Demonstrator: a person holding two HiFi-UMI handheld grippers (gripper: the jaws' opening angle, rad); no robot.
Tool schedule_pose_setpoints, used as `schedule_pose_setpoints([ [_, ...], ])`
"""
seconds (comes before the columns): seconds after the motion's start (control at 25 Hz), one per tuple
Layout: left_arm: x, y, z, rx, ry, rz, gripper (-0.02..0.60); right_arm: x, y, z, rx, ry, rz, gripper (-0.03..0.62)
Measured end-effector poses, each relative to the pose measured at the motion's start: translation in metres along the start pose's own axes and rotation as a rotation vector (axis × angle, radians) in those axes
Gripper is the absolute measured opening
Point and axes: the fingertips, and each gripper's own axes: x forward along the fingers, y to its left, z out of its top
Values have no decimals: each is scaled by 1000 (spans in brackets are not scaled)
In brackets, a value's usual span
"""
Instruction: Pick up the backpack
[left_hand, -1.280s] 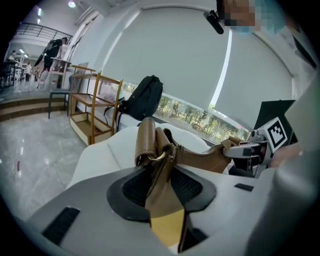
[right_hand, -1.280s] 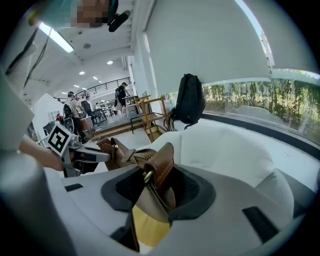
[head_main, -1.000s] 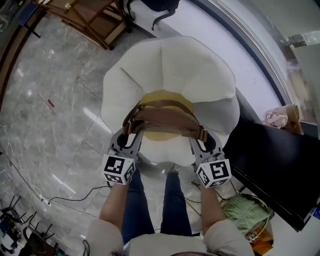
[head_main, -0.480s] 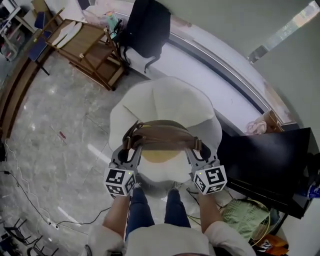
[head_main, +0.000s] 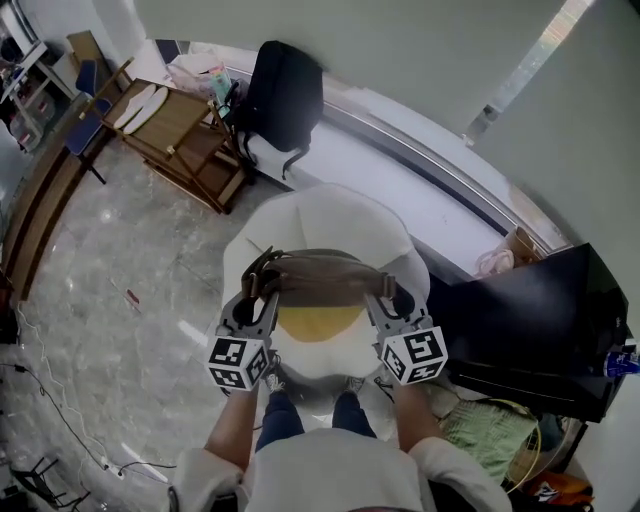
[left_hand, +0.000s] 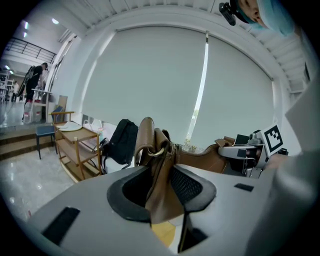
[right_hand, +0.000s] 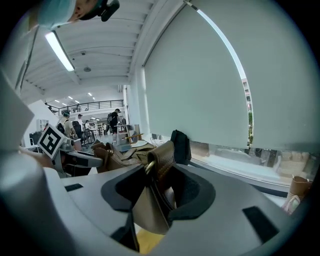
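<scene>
Two ends of the brown backpack are clamped, one by the left gripper, one by the right gripper, holding it in the air above a white petal-shaped armchair with a yellow seat. Grey marble floor surrounds it; a wooden trolley and a black bag stand by the window ledge.

Smooth brown leather, matt plastic
The backpack looks like smooth brown leather with a shiny metal ring; the left tongs are matt grey plastic with black dimpled pads; glossy stone floor, bare wooden shelf.
</scene>
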Motion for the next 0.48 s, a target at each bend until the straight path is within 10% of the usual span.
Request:
schedule_pose_setpoints([
  [0.48,-24,-27,61,47,-82,-15,143,-33,2,61,-11,-98,-36,173],
])
